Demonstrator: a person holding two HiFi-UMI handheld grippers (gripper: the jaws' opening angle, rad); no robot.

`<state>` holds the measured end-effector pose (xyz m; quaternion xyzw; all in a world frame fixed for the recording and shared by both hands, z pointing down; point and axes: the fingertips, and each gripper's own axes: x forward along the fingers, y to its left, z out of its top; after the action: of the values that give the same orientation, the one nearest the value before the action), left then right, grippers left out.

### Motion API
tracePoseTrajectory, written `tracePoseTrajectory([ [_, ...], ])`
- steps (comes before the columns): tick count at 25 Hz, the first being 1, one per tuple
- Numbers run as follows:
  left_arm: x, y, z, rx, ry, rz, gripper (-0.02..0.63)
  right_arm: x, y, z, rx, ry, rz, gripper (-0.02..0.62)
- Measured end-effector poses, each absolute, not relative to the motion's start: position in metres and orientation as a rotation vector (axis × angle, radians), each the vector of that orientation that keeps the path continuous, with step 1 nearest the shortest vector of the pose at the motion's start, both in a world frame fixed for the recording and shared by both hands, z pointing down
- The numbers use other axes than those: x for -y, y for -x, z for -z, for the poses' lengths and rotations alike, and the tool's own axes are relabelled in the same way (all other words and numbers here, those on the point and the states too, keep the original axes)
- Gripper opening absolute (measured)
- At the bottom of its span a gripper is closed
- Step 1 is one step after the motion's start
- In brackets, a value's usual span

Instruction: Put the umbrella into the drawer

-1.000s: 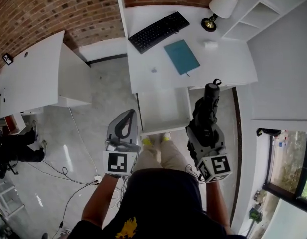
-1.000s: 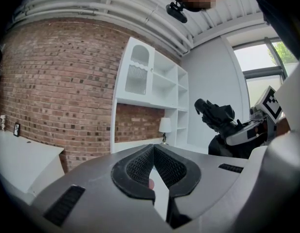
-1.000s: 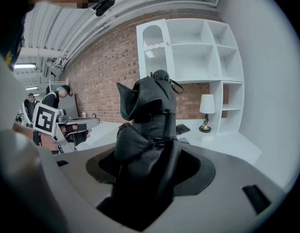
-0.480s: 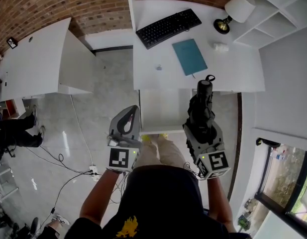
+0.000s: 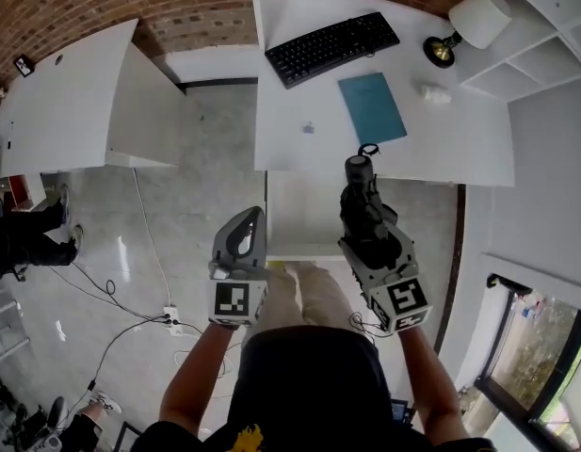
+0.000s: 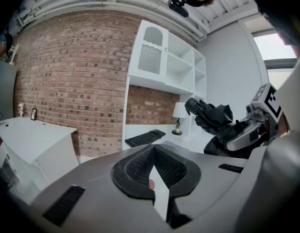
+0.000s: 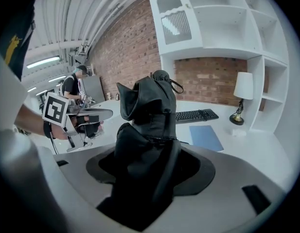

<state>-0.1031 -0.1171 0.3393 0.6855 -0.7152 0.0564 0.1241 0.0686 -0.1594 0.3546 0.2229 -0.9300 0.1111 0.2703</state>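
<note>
Umbrella [image 5: 363, 207] pinched in my right gripper [image 5: 369, 234], over the open drawer [image 5: 299, 210].
I see the folded black umbrella clamped between the right jaws and held in the air, its strapped end reaching the front edge of the counter [image 5: 441, 149], above the drawer's right side. My left gripper [image 5: 249, 219] hangs just off the drawer's left side, jaws pressed together on nothing. Farther back on the counter are a keyboard [image 5: 331, 47], a blue notebook [image 5: 372, 107] and, at the back right corner, a lamp [image 5: 474, 22].
</note>
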Motion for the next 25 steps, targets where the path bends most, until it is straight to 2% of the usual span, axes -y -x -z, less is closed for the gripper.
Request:
tracePoseTrajectory([
  [10,0.123,0.123,-0.417,2.090,-1.907,-0.256,0.018,0.165,-0.039,-0.440,2.461,-0.356,-0.318,0.278],
  [25,0.128,0.142,-0.549,2.110,-1.755,-0.219,0.018,0.167,-0.013,-0.580,2.369,-0.156,-0.262,0.276],
])
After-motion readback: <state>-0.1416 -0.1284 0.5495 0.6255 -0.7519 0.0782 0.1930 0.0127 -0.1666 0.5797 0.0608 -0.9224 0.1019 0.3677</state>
